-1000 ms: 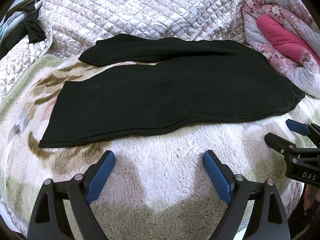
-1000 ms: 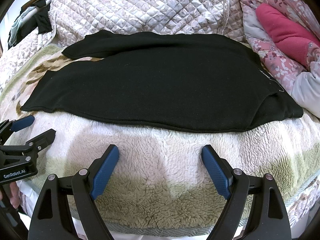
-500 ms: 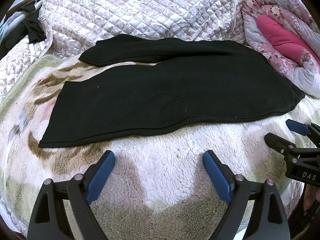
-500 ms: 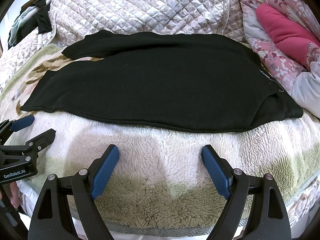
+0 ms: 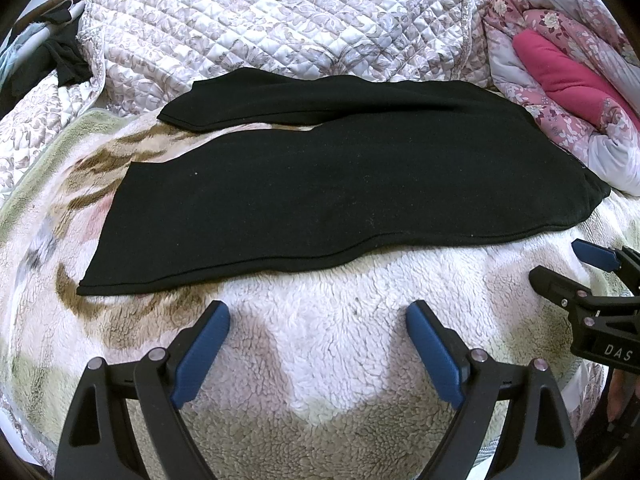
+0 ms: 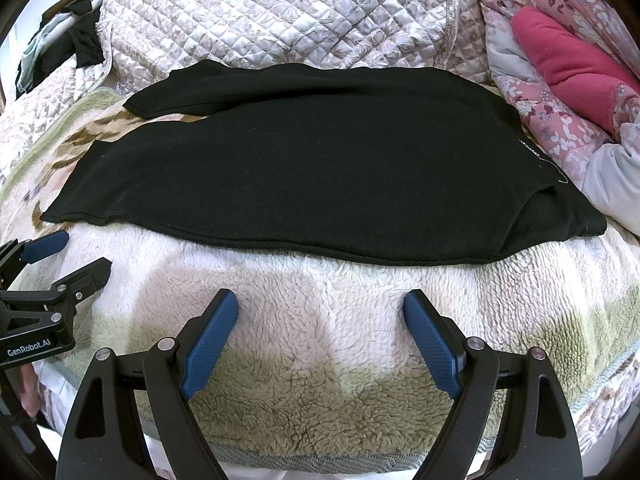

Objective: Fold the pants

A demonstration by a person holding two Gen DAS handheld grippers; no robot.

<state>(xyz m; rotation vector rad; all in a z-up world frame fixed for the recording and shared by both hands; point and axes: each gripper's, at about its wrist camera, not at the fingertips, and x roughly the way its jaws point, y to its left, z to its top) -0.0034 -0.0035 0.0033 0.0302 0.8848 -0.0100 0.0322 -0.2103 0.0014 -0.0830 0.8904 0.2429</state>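
While both tools hang over the fleece blanket [image 6: 320,340], item one, the black pants [image 5: 340,196], lies flat ahead of the jaws, long axis running left to right, cuffs at left, waistband at right beside a pink floral quilt [image 6: 560,80]. Left gripper [image 5: 316,344]: jaws spread wide, holding nothing, nearer the cuff end. Right gripper [image 6: 320,328]: jaws likewise released and empty, nearer the waistband. Legs not yet laid one on the other; the far leg splays apart toward a quilted cover [image 5: 280,20].
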